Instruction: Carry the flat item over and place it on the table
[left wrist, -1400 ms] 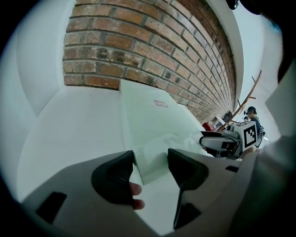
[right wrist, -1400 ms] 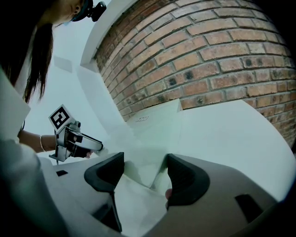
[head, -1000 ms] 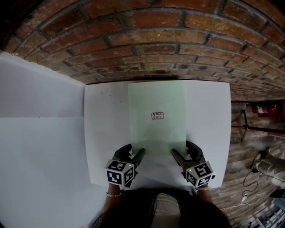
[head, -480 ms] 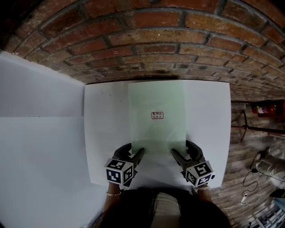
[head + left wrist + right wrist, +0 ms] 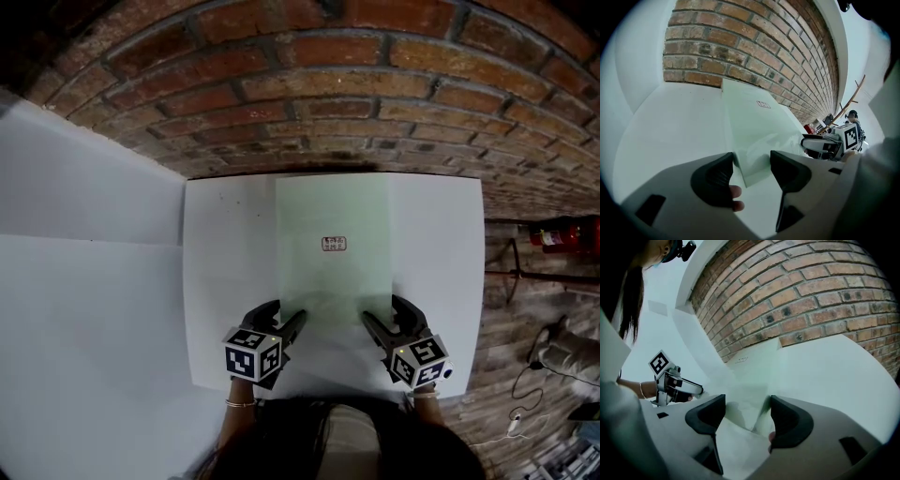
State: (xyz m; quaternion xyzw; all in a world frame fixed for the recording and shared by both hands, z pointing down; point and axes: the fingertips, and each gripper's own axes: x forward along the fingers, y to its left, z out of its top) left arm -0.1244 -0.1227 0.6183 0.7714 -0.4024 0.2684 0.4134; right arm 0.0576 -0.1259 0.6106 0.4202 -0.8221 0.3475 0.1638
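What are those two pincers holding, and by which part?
Nothing is gripped: left gripper and right gripper have jaws apart, each straddling a near corner of the pale green flat sheet on the white table.

The brick wall [image 5: 328,84] closes off the far edge of the surface [image 5: 225,272], and the far end of the green sheet [image 5: 333,272] lies just beside it. Bare strips of surface give passage along both sides of the sheet. The left gripper [image 5: 284,326] and the right gripper [image 5: 377,328] block its near corners.

small red-printed label [image 5: 333,244] on pale green sheet [image 5: 328,286], print too small to read
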